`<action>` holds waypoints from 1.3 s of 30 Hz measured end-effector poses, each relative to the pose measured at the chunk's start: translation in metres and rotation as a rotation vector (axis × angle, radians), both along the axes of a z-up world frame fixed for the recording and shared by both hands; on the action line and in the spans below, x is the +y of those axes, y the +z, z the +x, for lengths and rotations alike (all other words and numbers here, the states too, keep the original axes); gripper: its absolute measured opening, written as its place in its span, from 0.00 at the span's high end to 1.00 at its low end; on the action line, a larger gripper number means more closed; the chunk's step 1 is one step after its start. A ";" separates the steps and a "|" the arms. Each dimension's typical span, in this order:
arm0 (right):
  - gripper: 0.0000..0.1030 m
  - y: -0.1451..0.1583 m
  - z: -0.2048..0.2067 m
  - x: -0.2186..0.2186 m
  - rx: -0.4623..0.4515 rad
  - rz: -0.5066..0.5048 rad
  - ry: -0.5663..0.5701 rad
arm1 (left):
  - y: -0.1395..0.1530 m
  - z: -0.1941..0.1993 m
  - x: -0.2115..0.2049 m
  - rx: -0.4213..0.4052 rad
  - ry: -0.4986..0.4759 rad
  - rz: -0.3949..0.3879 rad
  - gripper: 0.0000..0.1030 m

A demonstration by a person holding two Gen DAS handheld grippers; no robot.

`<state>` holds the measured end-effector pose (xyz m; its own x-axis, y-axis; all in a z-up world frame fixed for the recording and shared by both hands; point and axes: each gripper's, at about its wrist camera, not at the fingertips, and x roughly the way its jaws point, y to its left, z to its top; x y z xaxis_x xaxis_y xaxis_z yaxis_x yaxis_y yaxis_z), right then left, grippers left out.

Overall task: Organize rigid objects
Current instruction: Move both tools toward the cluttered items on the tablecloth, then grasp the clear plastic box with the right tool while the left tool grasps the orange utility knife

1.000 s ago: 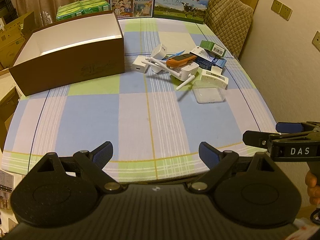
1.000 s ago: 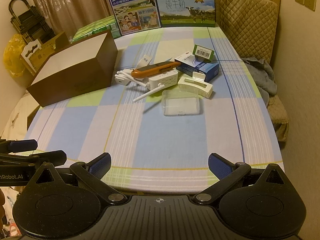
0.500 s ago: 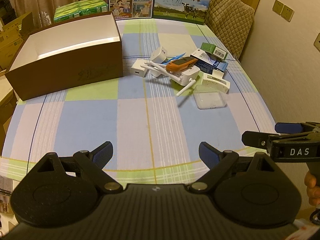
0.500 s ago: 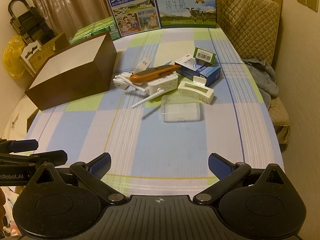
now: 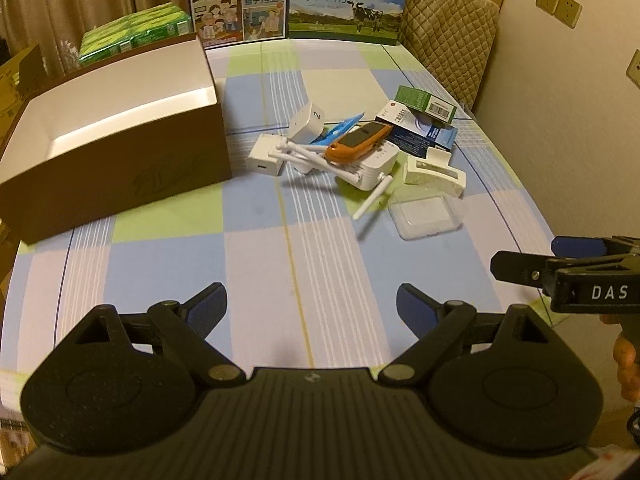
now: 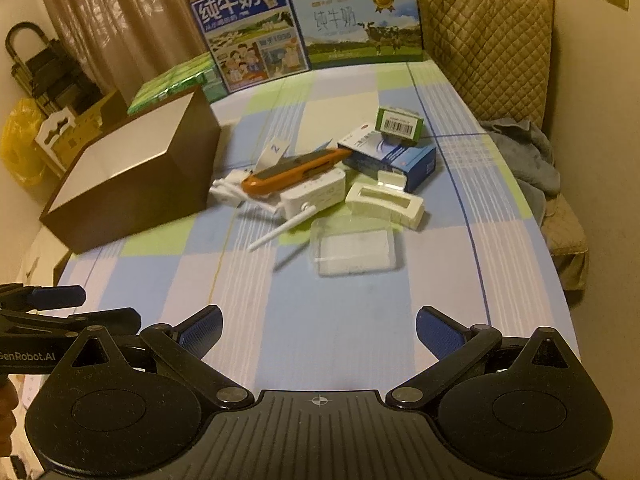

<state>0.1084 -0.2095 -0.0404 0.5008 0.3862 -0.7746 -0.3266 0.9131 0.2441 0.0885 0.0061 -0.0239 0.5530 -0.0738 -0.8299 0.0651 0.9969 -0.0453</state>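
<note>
A pile of small rigid objects lies mid-table: an orange handheld device (image 5: 357,140) (image 6: 296,171) on a white router with antennas (image 5: 370,168) (image 6: 314,196), a white adapter (image 5: 264,158), a white cube marked 2 (image 5: 307,122), a cream clip-like case (image 5: 434,170) (image 6: 384,200), a clear plastic box (image 5: 423,216) (image 6: 354,246), a blue carton (image 6: 390,156) and a green carton (image 5: 426,103) (image 6: 400,123). An open brown box (image 5: 116,152) (image 6: 132,176) stands to the left. My left gripper (image 5: 312,306) and right gripper (image 6: 318,330) are open and empty, above the table's near edge.
Two milk cartons (image 5: 296,0) (image 6: 312,36) stand at the table's far end. A quilted chair (image 6: 488,32) is at the far right, with grey cloth (image 6: 524,152) on a seat. Green packs (image 5: 134,32) lie behind the brown box. The checked tablecloth (image 5: 320,264) covers the table.
Both grippers have moved forward a little toward the pile. Both stay open and empty.
</note>
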 end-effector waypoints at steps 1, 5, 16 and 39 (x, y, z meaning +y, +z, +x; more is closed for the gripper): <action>0.03 -0.002 0.004 0.001 -0.002 -0.001 -0.006 | -0.001 0.004 0.001 0.000 -0.003 0.002 0.13; 0.06 -0.011 0.018 0.002 -0.011 0.004 -0.022 | -0.006 0.022 0.006 0.002 -0.015 0.009 0.13; 0.08 -0.047 0.055 0.022 -0.058 -0.014 -0.029 | -0.027 0.067 0.027 0.014 -0.034 0.028 0.13; 0.20 -0.105 0.105 0.058 -0.056 -0.199 -0.071 | -0.049 0.124 0.039 0.053 -0.215 -0.007 0.15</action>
